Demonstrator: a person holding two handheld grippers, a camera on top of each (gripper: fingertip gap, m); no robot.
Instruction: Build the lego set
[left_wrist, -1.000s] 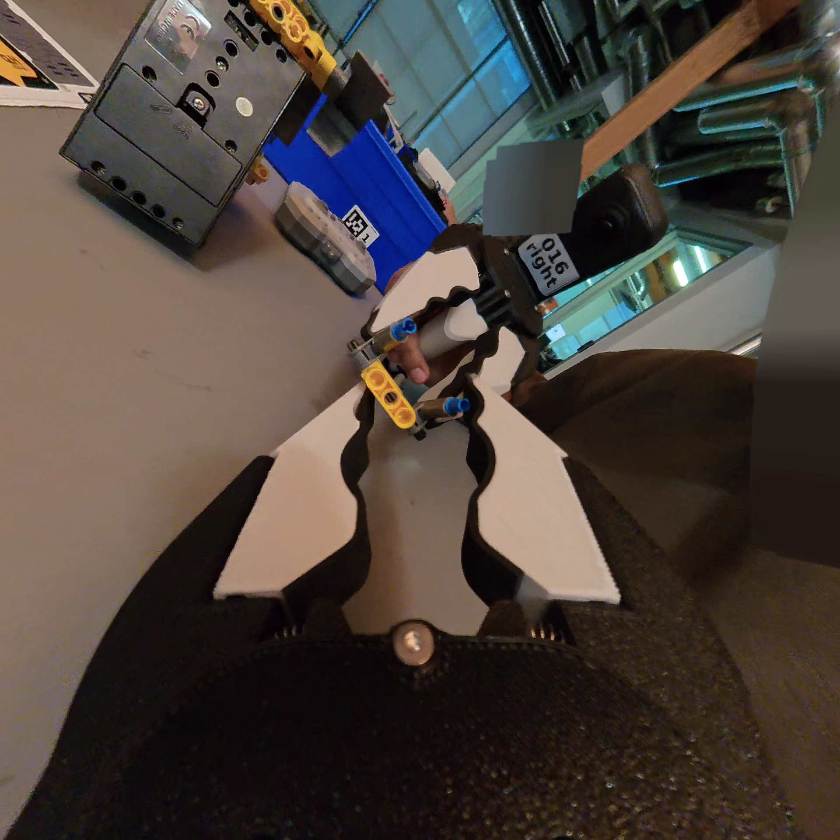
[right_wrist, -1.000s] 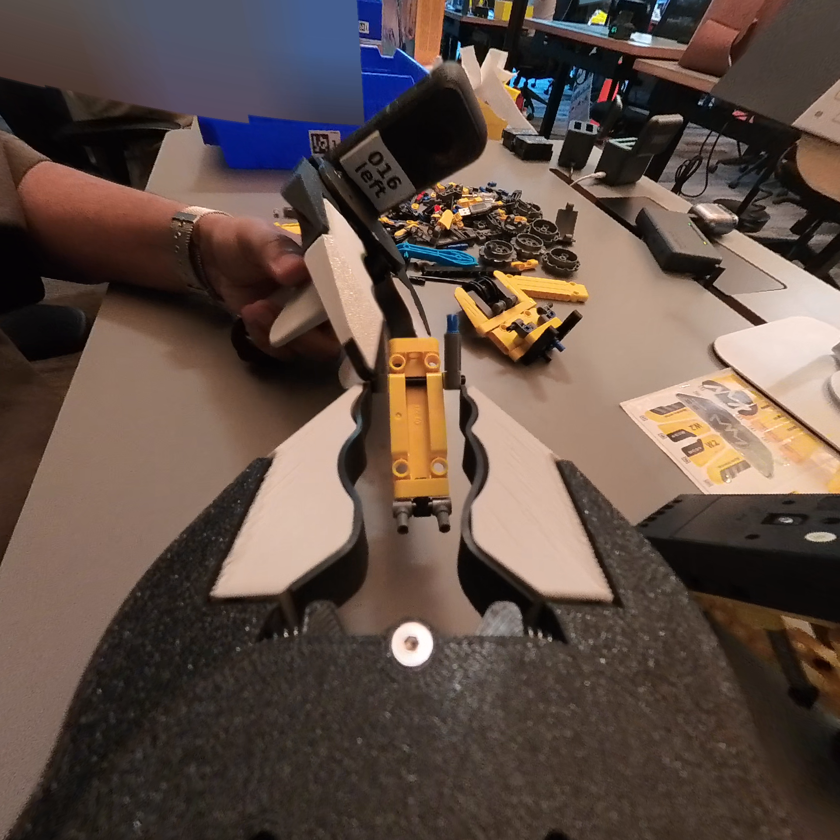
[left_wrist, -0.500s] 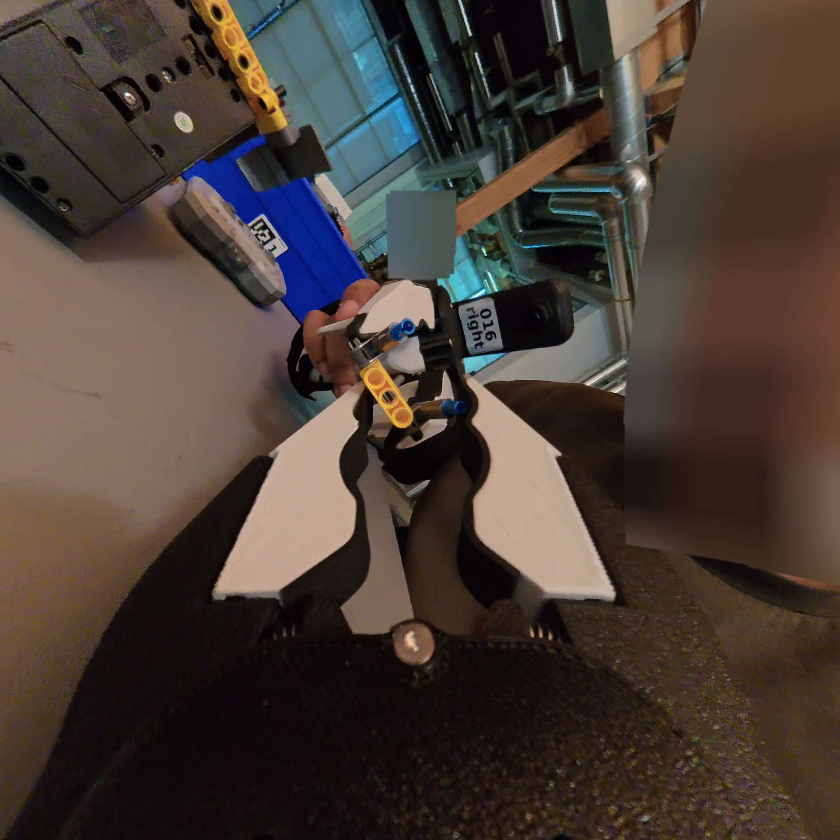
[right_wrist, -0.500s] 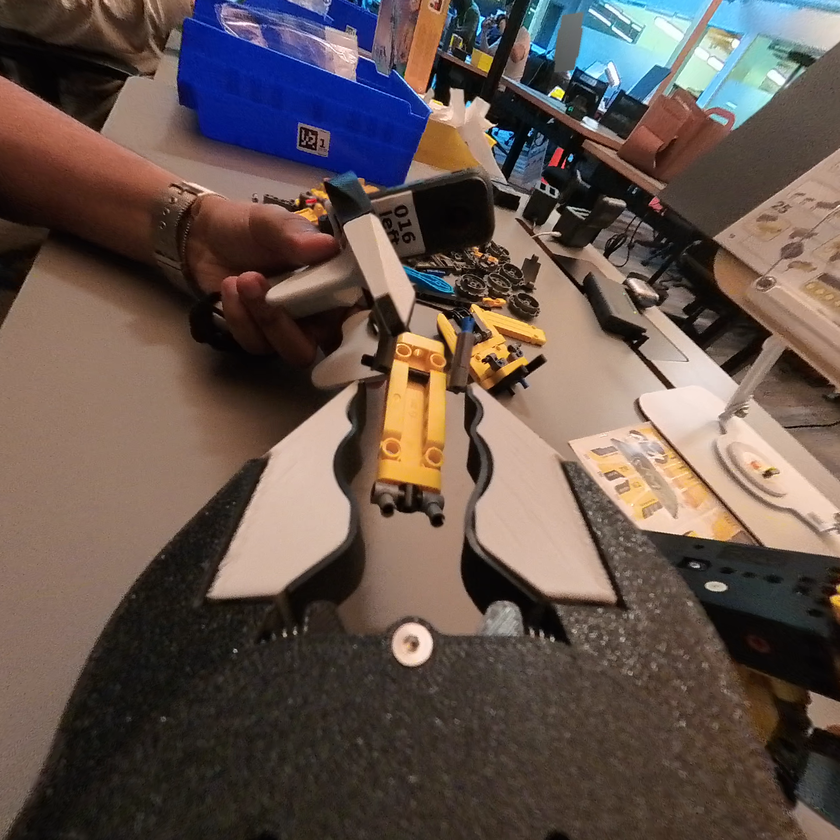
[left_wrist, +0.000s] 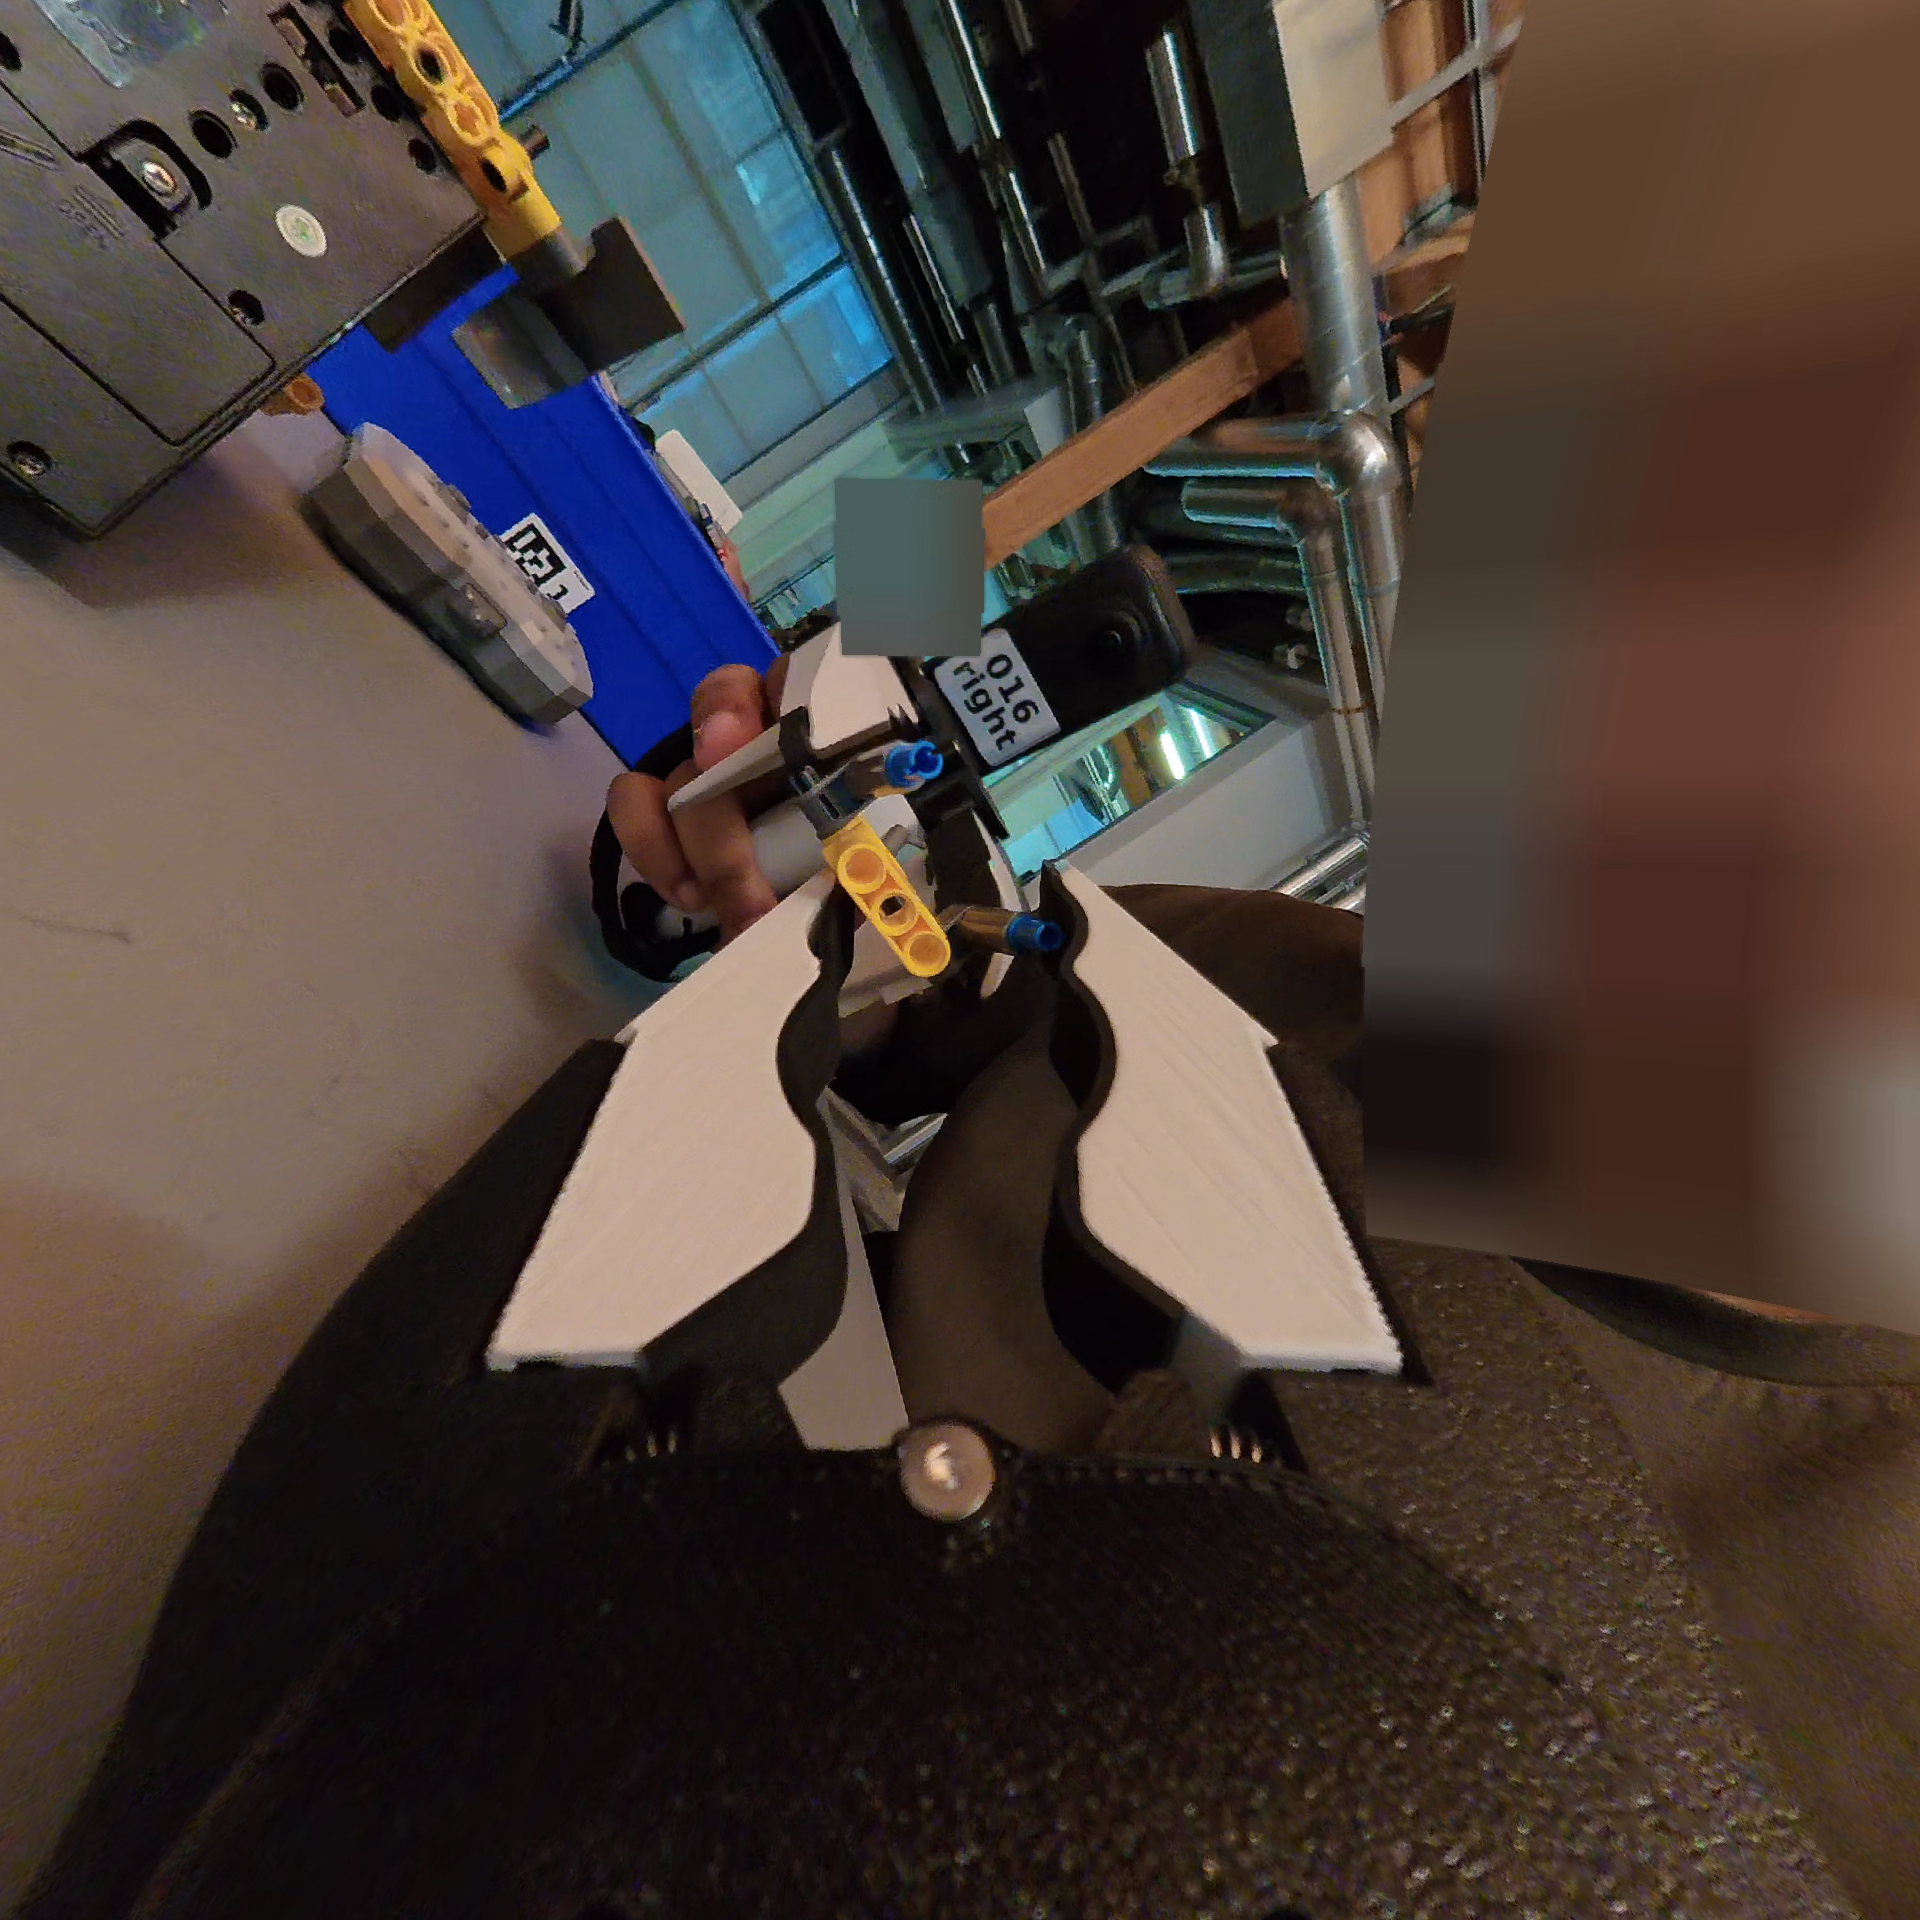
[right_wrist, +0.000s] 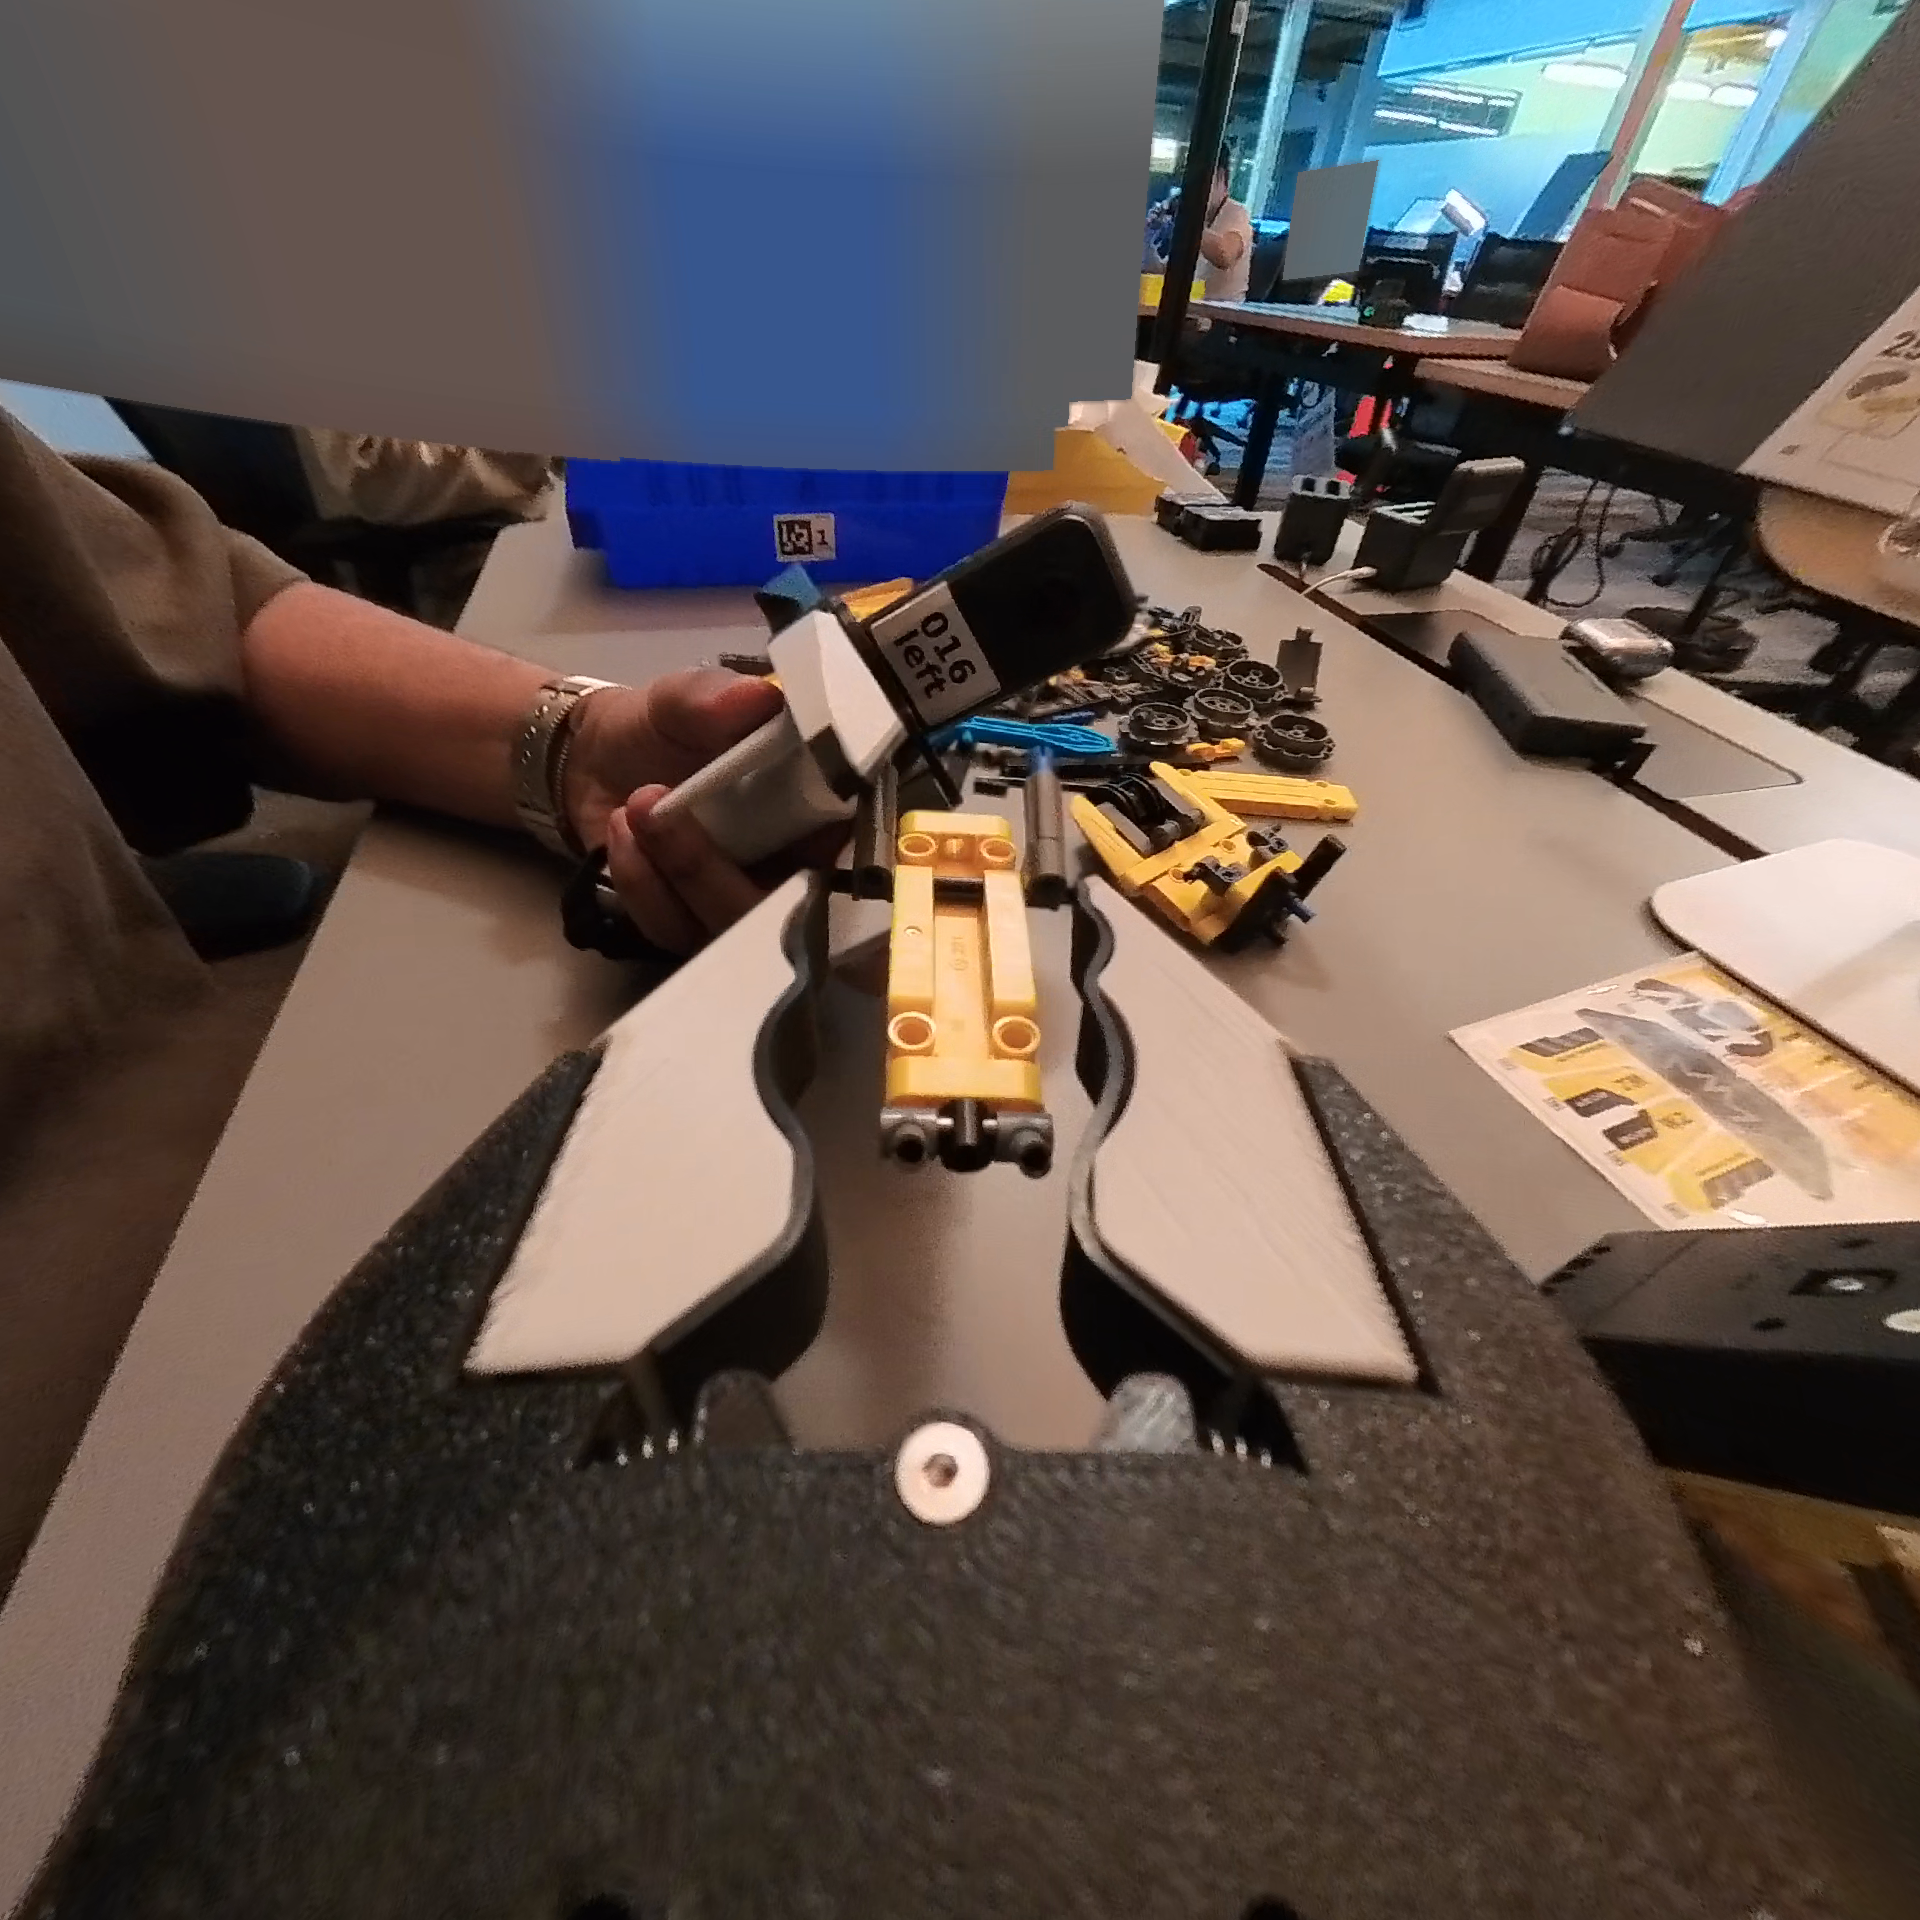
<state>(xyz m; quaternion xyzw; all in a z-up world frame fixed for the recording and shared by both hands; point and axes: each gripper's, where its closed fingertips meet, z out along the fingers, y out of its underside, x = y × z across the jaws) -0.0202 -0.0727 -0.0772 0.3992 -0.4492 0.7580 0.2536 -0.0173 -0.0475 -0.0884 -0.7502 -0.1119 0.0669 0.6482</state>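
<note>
Moved: left gripper (left_wrist: 940, 899) rolled over in the past half second, so that from the right wrist view its handle now lies low to the left and its camera body points up to the right; yellow brick assembly (right_wrist: 961, 977) kept in the same place between both sets of fingers.
Far left: left hand (right_wrist: 665, 800) around the left gripper's handle, metal wristband (right_wrist: 545, 758) on the wrist, above the grey table (right_wrist: 416, 1039).
Behind it: blue bin (right_wrist: 727, 530) at the table's far edge.
Left gripper: jaws closed on the far end of the yellow brick assembly, one pad against a yellow holed beam, the other against a blue-tipped grey pin.
Yellow brick assembly: held off the table, lengthwise between the right gripper's fingers, grey connectors at the near end.
Right gripper (right_wrist: 951, 894): fingertips clamped on the two dark rods flanking the assembly's far end; right hand (left_wrist: 696, 821) wrapped round its handle.
Right of centre: smaller yellow build (right_wrist: 1184, 842) lying on the table, heap of loose parts (right_wrist: 1226, 707) with black wheels beyond it.
Far right: sticker sheet (right_wrist: 1662, 1091) flat on the table, black box (right_wrist: 1766, 1330) near the frame edge.
</note>
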